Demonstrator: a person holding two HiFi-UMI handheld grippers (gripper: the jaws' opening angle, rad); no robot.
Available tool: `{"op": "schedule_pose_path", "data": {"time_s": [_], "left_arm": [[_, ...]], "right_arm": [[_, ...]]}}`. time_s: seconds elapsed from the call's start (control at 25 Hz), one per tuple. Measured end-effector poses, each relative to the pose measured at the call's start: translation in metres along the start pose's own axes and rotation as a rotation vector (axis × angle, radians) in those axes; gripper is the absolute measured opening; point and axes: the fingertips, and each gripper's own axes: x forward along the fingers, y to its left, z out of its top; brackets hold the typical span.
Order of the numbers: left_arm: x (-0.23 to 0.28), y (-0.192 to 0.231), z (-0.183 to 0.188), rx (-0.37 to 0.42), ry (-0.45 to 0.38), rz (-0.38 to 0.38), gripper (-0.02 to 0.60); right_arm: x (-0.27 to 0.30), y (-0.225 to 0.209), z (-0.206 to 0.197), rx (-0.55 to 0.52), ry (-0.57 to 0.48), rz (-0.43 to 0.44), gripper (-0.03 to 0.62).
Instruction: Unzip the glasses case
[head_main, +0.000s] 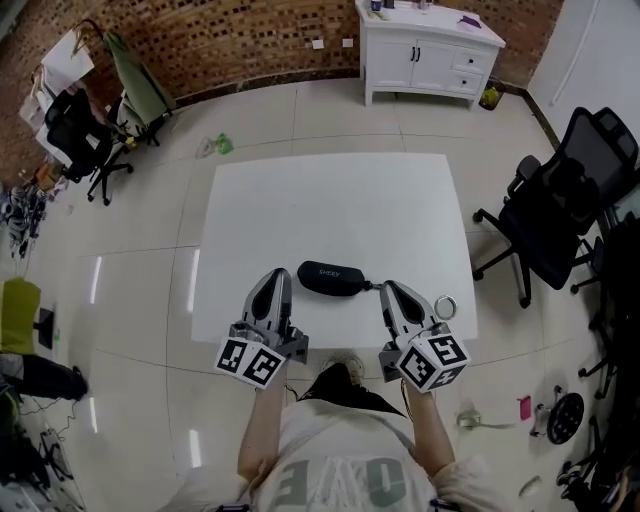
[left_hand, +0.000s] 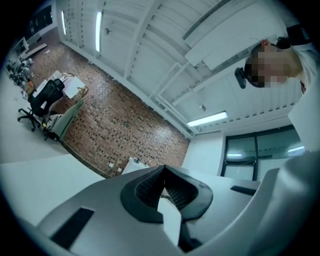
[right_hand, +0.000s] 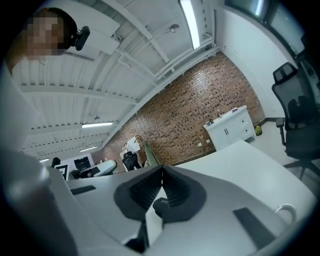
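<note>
The left tongs (head_main: 274, 283) hover low over the near edge of the white table (head_main: 330, 200), their marker cube nearest the person. In the left gripper view the left tongs (left_hand: 163, 169) have their tips pressed together and nothing between the dark ribbed pads (left_hand: 147, 187); only pale table surface shows through the narrow gap below the tips.

Just to the right of these tongs, and slightly ahead of them, the black glasses case (head_main: 332, 278) lies flat on the table, long side running across between the two tools. It looks zipped closed, and its small pull tab (head_main: 368, 286) sticks out of the right end, pointing at the other tongs.

The right tongs (head_main: 388, 290) sit close beside that end of the case, tips near the tab (whether they touch it cannot be told from above). In the right gripper view the right tongs (right_hand: 162, 169) are likewise closed tip to tip and grip nothing that shows; the rounded end of the glasses case (right_hand: 160, 205) appears as a dark shape through the gap under the tips.

Just to the right of the right tongs, a small ring-shaped object (head_main: 445, 306) lies near the table's corner. Well off to the right, a black office chair (head_main: 560, 215) stands on the tiled floor.
</note>
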Motion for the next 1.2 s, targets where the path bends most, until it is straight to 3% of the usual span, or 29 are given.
{"op": "schedule_pose_path", "data": {"time_s": [0.2,0.36,0.56,0.84,1.0,1.2], "left_arm": [[-0.044,-0.021,0.009,0.101,0.001,-0.017,-0.008],[-0.108,-0.048,-0.002,0.081,-0.008,-0.041,-0.008],[-0.250,-0.097,-0.009,0.063,-0.012,-0.086,-0.008],[-0.432,-0.180,0.026,0.057,-0.027,-0.071,-0.008],[-0.493,-0.217,0.032,0.071,-0.033,-0.057,-0.008],[-0.549,-0.253,0.011,0.068,0.033,-0.041,-0.008]], "right_arm": [[-0.053,0.014,-0.014,-0.007,-0.030,-0.044,0.000],[-0.105,0.049,-0.038,-0.030,-0.057,-0.044,0.000],[-0.202,0.138,-0.082,-0.063,-0.127,-0.022,0.000],[-0.360,0.252,-0.117,-0.152,-0.162,-0.122,0.000],[-0.422,0.291,-0.123,-0.154,-0.179,-0.081,0.000],[-0.485,0.305,-0.155,-0.121,-0.145,-0.175,0.000]]}}
